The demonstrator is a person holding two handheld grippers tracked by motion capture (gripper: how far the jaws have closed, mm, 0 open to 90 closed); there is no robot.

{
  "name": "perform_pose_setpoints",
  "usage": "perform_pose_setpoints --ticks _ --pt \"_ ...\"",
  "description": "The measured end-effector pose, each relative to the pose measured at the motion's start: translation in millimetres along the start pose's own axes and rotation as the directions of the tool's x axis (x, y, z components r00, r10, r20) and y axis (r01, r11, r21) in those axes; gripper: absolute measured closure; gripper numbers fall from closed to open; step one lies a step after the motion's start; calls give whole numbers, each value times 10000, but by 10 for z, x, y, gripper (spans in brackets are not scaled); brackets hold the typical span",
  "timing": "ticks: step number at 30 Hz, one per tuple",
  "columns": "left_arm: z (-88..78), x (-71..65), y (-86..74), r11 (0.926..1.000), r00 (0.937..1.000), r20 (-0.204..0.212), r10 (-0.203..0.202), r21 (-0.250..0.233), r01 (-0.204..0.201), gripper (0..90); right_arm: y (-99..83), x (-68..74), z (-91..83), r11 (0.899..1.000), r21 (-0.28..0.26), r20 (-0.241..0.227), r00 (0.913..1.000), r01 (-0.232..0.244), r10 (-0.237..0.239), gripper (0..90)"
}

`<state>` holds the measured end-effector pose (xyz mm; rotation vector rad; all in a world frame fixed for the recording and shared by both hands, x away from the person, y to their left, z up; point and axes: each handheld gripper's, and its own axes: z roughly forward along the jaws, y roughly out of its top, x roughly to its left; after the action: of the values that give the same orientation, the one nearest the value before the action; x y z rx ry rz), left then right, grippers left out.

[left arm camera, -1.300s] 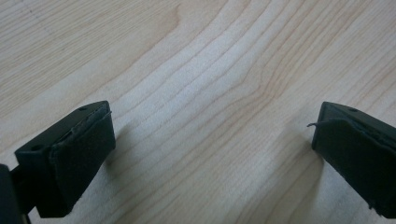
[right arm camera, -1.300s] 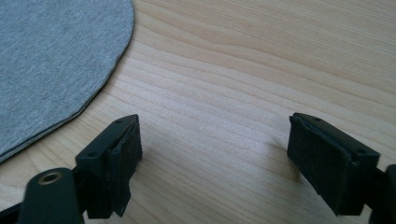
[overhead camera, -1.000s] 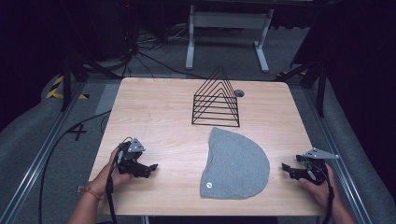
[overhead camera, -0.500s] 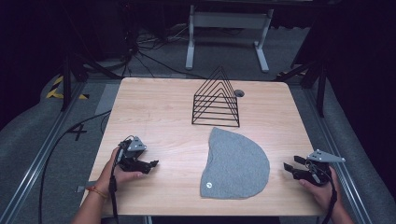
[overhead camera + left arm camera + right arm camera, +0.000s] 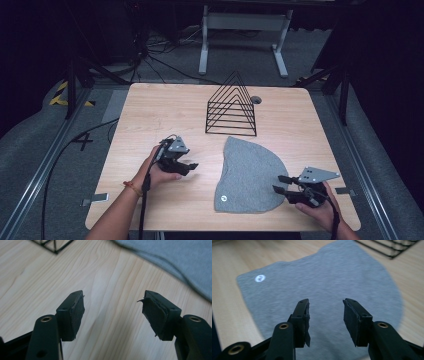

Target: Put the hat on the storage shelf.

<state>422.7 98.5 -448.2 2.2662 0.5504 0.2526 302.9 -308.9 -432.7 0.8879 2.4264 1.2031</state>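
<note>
On table (image 5: 150, 105), both grippers nearer grey cloth (image 5: 250, 172) than before; jaws narrowing, gripping nothing.

table (image 5: 150, 115) evenly lit, surroundings dark; both claw views soft, blurred toward far edges.

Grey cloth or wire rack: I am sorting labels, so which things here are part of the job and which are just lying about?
In the job:
grey cloth
left tool
right tool

Lying about:
black wire rack
</note>
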Motion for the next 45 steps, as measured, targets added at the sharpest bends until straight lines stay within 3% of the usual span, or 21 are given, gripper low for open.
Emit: perform_pose_setpoints --ticks 3,6,8,11,14,16,20,23,26,30,34,35,41,45 --pt "151 -56 186 9994 9990 304 342 72 -344 394 44 173 136 9993 142 -579 9978 343 -334 610" --pt "355 -144 345 9986 9976 574 386 -394 -364 447 49 303 249 9967 378 -1089 9918 713 -669 679" --pt "486 -202 412 9970 9953 593 760 -212 -748 479 21 379 334 9933 640 -1427 9860 962 -863 701" --pt "731 -305 514 9948 9914 828 1009 -178 -998 501 -31 428 422 9897 913 -1560 9831 1106 -955 700" --pt "829 -336 540 9953 9906 991 941 -314 -914 501 -49 430 441 9886 1006 -1554 9832 1120 -955 691" --pt "909 -357 551 9939 9871 1164 1100 -121 -1093 503 -58 418 439 9909 979 -1604 9841 922 -757 688" --pt "903 -338 557 9950 9853 1384 997 -64 -998 531 -65 396 429 9906 1009 -1598 9842 928 -760 676" --pt "822 -370 556 9898 9825 1376 1252 511 -1332 537 -77 333 403 9907 1057 -1258 9894 855 -719 675" --pt "773 -396 545 9867 9815 1404 1299 791 -1420 537 -82 297 385 9907 1134 -1089 9921 746 -622 675" --pt "637 -468 467 9807 9787 1574 1319 1234 -1520 537 -90 174 349 9908 1248 -286 9984 520 -488 654" --pt "525 -568 371 9789 9787 1576 1313 1354 -1531 537 -59 49 357 9903 1379 323 9993 137 -183 625" --pt "485 -625 333 9791 9805 1473 1303 1366 -1506 539 -33 5 381 9885 1511 792 9967 48 -170 514" --pt "411 -802 277 9763 9783 1578 1340 1482 -1576 542 36 -202 446 9864 1557 1236 9918 -519 326 537" --pt "398 -917 262 9785 9776 1671 1279 1395 -1518 539 99 -310 505 9858 1639 1383 9903 -379 151 535"
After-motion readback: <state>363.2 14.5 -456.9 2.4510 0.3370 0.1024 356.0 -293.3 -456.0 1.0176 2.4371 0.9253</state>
